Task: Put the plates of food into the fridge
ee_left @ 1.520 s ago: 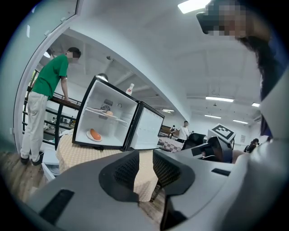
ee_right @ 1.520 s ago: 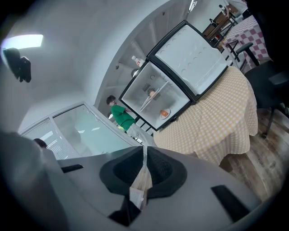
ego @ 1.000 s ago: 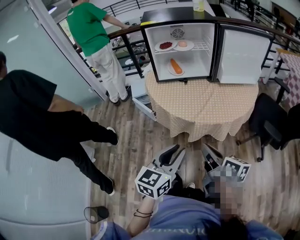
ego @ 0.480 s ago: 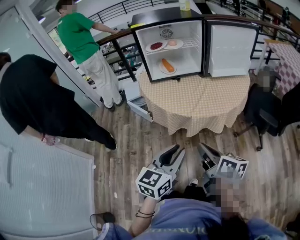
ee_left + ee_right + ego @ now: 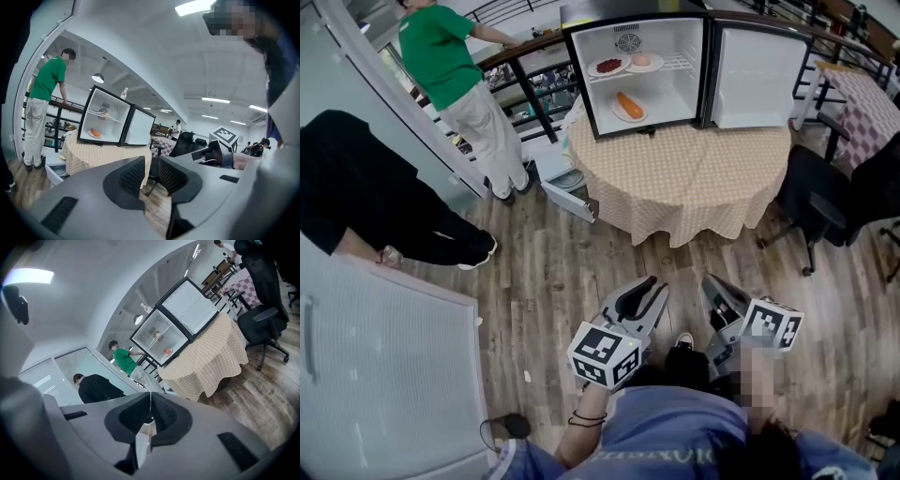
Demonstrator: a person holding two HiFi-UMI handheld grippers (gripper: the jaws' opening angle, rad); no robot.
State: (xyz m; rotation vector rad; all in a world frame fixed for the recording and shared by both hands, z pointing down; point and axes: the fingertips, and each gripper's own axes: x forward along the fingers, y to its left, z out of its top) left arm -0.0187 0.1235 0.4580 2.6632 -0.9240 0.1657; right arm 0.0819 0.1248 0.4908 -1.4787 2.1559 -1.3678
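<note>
A small fridge stands open on a round table with a beige checked cloth, its door swung to the right. Two plates sit on its top shelf, one with red food and one with pale pink food. A plate with an orange piece lies on the fridge floor. Both grippers hang low by the person's body, far from the table. My left gripper is open by a narrow gap and holds nothing. My right gripper is shut and empty.
A person in a green shirt stands at the railing left of the table. A person in black bends at the left beside a white cabinet. A black office chair stands right of the table, and wood floor lies between me and the table.
The head view has swung, so the table and fridge sit higher in the frame. The person in black has shifted left and further out of view. Both grippers stay low by the body.
</note>
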